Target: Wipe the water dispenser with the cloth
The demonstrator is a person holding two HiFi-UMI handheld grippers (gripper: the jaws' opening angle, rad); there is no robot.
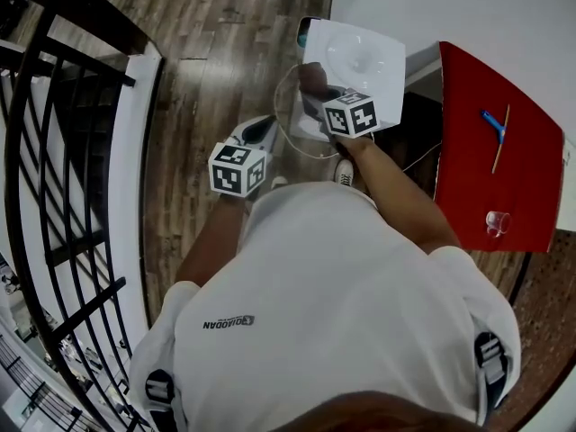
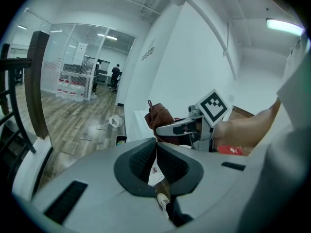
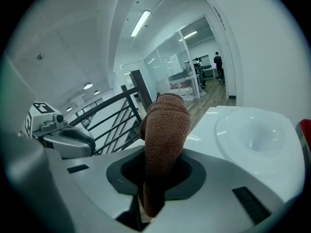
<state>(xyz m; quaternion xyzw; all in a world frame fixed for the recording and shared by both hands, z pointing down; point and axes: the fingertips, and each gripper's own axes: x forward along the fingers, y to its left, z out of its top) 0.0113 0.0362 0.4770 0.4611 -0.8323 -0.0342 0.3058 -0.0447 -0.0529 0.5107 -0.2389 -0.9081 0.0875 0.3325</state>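
1. The right gripper (image 3: 159, 170) has its jaws pinching a brown knitted cloth (image 3: 164, 125). The cloth stands up out of the jaws in a rounded bundle.
2. The cloth is held at the edge of the water dispenser (image 1: 360, 57), over its white top and on the side nearer the person. Whether it touches the top cannot be told.
3. The water dispenser's top is glossy white with a round dished hollow, which is bare in the right gripper view.
4. The left gripper (image 2: 156, 152) has its jaws pressed together with nothing between them. It hangs above the wooden floor (image 1: 216, 52) beside the water dispenser, on the railing side, apart from the machine.
5. A black railing (image 1: 54, 196) runs along the far side of the floor from the water dispenser.
6. A red surface (image 1: 504, 169) lies just on the other side of the water dispenser from the railing. It carries a blue tool (image 1: 492, 126) and a clear cup (image 1: 497, 223).
7. The person's white shoe (image 1: 345, 171) is on the floor close to the water dispenser's base.
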